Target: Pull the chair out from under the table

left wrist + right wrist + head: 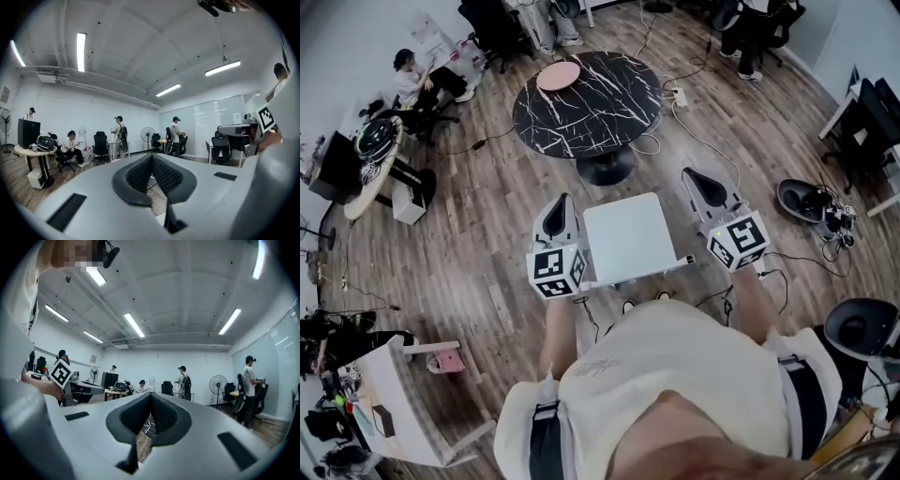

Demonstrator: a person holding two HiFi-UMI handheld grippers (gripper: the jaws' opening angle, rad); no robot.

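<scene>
Head view alone shows the white chair [630,236] on the wood floor [478,234], between the left gripper [559,208] and the right gripper [698,186], just this side of the black marble table [609,103]. Both gripper views show jaws closed on nothing, with standing people [118,136] and a fan [147,136] at the far wall. The seat hides the chair's legs.

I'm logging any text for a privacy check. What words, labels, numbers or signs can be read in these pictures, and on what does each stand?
No text is readable.
Marker cubes: black square patterns, no letters.
Shirt print: faint, too blurred to read.
Wall sheet, left gripper view: too small.
Sheet on the glass wall: too small.
Wall sign, right gripper view: too small.
</scene>
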